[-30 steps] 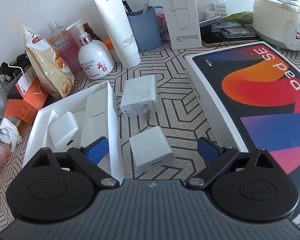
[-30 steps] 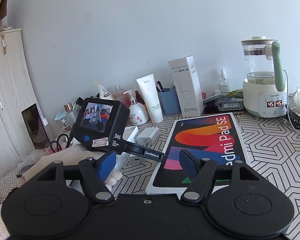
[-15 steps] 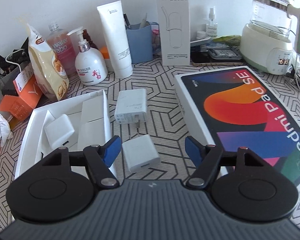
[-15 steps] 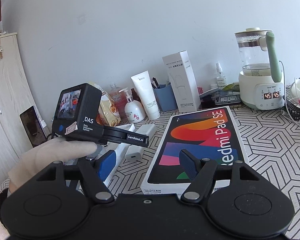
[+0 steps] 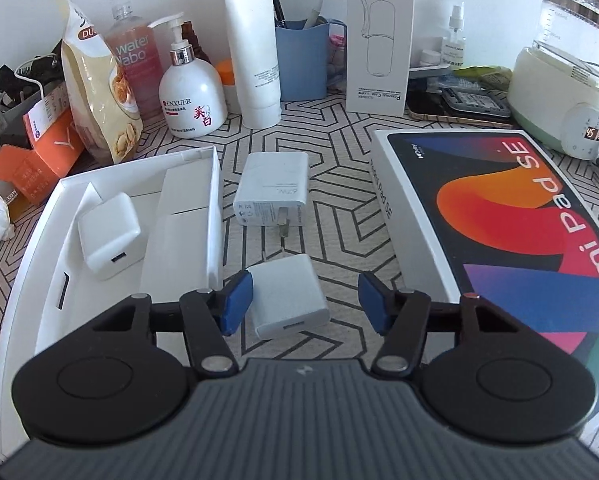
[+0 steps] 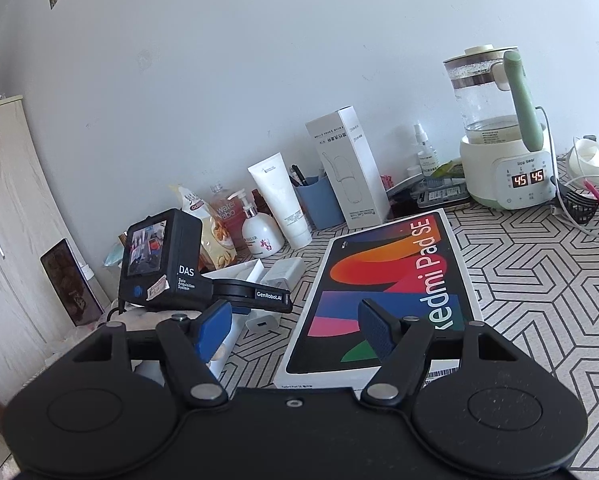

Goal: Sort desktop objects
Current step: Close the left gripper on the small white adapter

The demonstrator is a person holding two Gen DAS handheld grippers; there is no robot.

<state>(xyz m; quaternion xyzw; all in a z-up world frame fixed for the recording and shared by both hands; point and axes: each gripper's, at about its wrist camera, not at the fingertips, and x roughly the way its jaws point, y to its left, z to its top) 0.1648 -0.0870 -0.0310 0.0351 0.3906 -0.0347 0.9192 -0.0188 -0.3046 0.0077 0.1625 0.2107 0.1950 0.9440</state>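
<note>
My left gripper (image 5: 305, 302) is open and low over the patterned table, with a small white charger (image 5: 287, 296) between its blue fingers, close to the left one. A larger white charger (image 5: 271, 194) with prongs lies farther ahead. A third white charger (image 5: 109, 236) sits in the open white box tray (image 5: 35, 256) on the left. My right gripper (image 6: 295, 330) is open and empty, held above the near end of the Redmi Pad SE box (image 6: 383, 292). The left gripper's body (image 6: 179, 268) shows to its left.
The Redmi Pad SE box (image 5: 499, 216) lies right of the chargers. Along the back wall stand a snack bag (image 5: 95, 80), lotion bottle (image 5: 191, 96), white tube (image 5: 255, 44), blue pen cup (image 5: 303, 64), tall white carton (image 5: 379, 36) and kettle (image 5: 571, 76).
My left gripper has come lower and closer, so the small charger now sits between its fingers. The right gripper has drifted slightly; both stay open.
</note>
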